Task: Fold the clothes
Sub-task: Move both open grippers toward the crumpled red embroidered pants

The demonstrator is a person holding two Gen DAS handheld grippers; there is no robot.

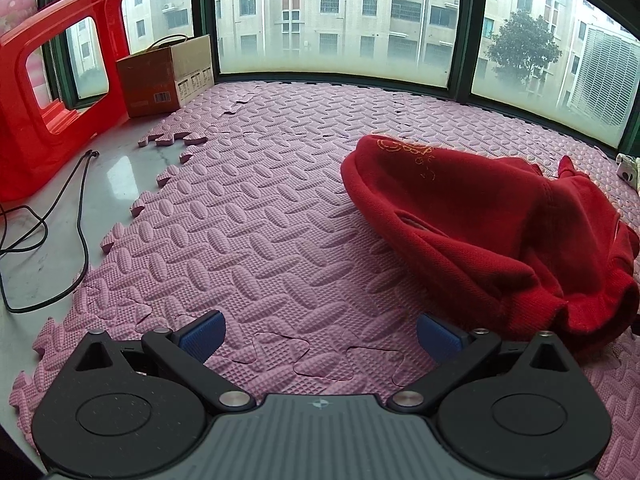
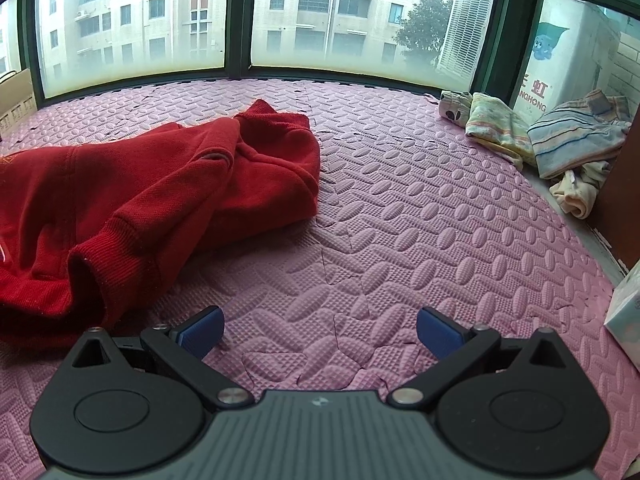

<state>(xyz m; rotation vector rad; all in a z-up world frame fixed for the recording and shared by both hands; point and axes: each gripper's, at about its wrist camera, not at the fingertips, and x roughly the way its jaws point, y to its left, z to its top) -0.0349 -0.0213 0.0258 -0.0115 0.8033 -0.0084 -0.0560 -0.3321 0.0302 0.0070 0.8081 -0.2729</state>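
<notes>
Red sweater [image 1: 492,236] crumpled on the pink foam mat [image 1: 248,216], right of the left gripper [image 1: 320,334] and left of the right gripper [image 2: 320,332]. Both grippers low over bare mat, jaws spread wide, nothing held. Ribbed cuff [image 2: 100,256] just beside the right gripper's left pad. Open mat ahead up to the windows [image 1: 336,16]. Left edge: jagged mat border, black cable [image 1: 80,216], red stool [image 1: 48,80], cardboard box [image 1: 168,76]. Right edge: pile of folded clothes [image 2: 560,140], tissue box [image 2: 624,308].
</notes>
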